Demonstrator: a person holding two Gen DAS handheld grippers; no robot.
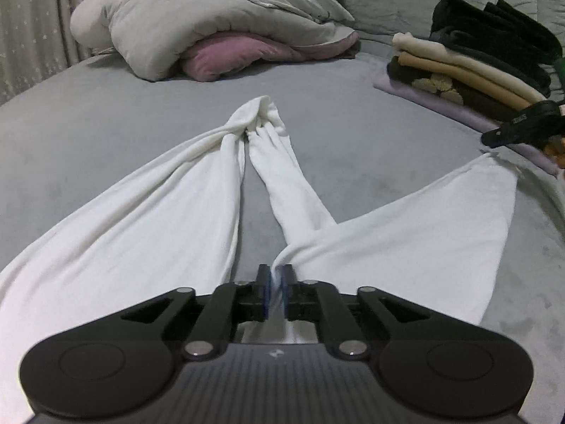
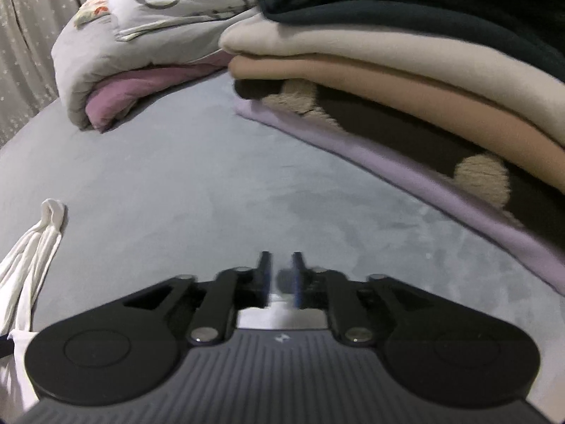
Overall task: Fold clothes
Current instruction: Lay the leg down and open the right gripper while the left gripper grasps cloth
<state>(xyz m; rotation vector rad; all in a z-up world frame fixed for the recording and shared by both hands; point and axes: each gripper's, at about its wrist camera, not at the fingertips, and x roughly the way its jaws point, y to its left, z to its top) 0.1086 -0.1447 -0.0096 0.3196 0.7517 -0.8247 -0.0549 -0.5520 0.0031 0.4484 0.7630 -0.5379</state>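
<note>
A white garment [image 1: 148, 219] lies spread on the grey bed [image 1: 106, 120], two long parts meeting in a bunched end [image 1: 259, 116] toward the far side. My left gripper [image 1: 277, 275] is shut on a fold of this garment at its near middle. In the left wrist view my right gripper [image 1: 494, 137] hovers at the right edge, just above the garment's pointed right corner [image 1: 491, 157]. In its own view the right gripper [image 2: 281, 265] is blurred, its fingers a narrow gap apart with only bed showing between the tips. White cloth [image 2: 28, 247] trails at the left there.
A stack of folded clothes [image 1: 469, 67], black, cream, tan, brown and lilac, sits at the right, close ahead of the right gripper [image 2: 406, 81]. A rolled grey and pink duvet [image 1: 197, 31] lies at the back. A curtain [image 1: 31, 28] hangs at the left.
</note>
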